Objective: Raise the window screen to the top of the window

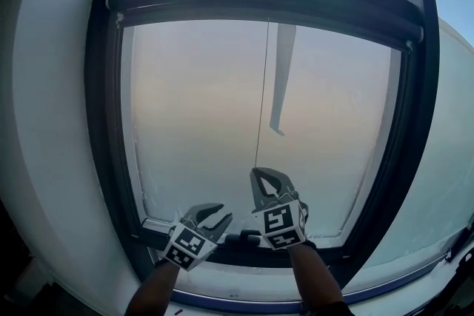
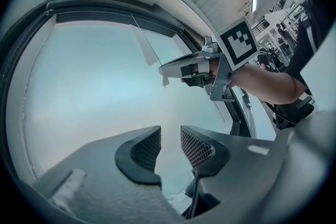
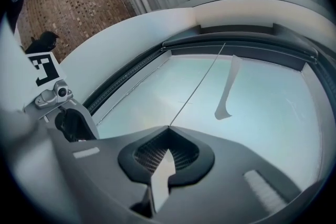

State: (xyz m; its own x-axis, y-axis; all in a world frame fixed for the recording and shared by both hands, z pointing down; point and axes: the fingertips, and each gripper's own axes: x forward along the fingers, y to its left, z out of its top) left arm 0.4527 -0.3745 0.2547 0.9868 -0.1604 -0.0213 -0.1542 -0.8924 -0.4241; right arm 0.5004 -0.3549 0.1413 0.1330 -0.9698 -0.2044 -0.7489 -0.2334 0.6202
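Observation:
A dark horizontal screen bar (image 1: 259,0) spans the top of the window. Below it the pane (image 1: 192,107) looks hazy. A thin pull cord (image 1: 261,100) runs straight down from the bar to my right gripper (image 1: 255,172), which is shut on the cord's lower end and points up at the glass. In the right gripper view the cord (image 3: 197,86) leads from the closed jaws (image 3: 169,131) up to the bar (image 3: 236,34). My left gripper (image 1: 220,212) stands open and empty near the lower frame. Its fingers (image 2: 144,149) face the pane.
A pale loose strip (image 1: 281,78) hangs on the glass right of the cord. The dark window frame (image 1: 104,159) curves round the pane, with a white sill (image 1: 244,285) below. A small dark fitting (image 1: 243,238) sits on the bottom frame between my grippers.

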